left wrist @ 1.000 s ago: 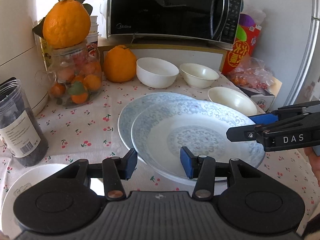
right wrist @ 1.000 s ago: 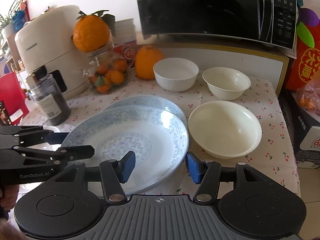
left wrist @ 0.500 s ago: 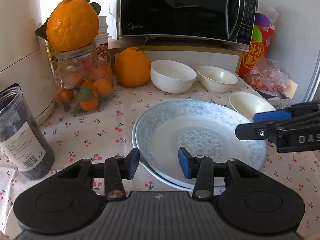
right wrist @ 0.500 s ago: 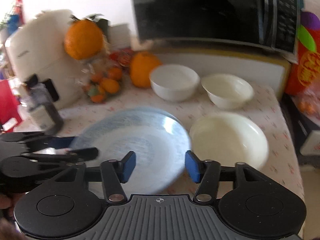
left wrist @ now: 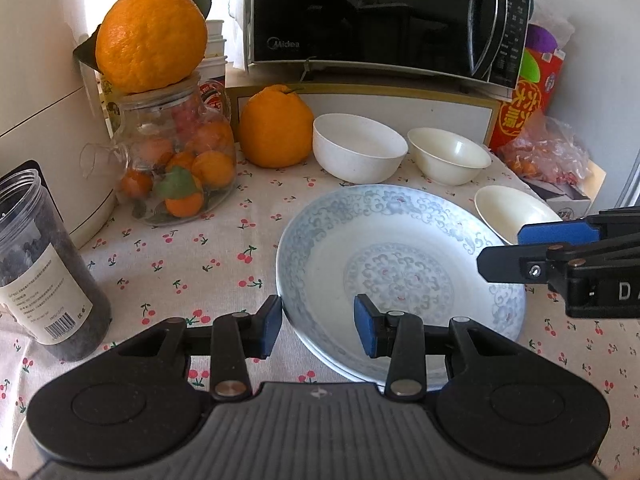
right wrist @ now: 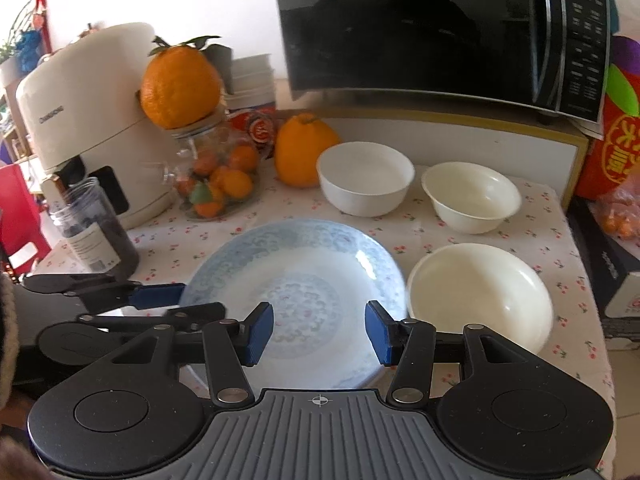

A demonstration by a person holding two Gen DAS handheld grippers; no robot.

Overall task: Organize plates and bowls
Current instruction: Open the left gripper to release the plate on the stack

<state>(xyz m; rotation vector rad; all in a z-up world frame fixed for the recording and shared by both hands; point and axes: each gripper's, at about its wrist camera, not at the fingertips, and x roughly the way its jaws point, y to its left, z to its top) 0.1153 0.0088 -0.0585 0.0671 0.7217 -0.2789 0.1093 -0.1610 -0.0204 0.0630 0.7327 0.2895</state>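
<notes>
Two hand-held grippers are hovering over the stacked blue plates on the counter.

The left hand-held gripper (left wrist: 316, 330) and the right hand-held gripper (right wrist: 319, 332) are both standing wide open, holding nothing. The blue-patterned plate (left wrist: 400, 276) is lying just ahead of them, between both. Three white bowls (right wrist: 478, 300) are sitting beyond, to the right.

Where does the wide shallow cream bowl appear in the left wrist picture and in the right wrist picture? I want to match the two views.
Left wrist view: the shallow cream bowl sits at the right edge, partly behind the right gripper, just right of the blue patterned plate.
Right wrist view: the shallow cream bowl lies right of centre, fully visible, again right of the blue patterned plate.
Shared landmark: the microwave behind everything.
</notes>
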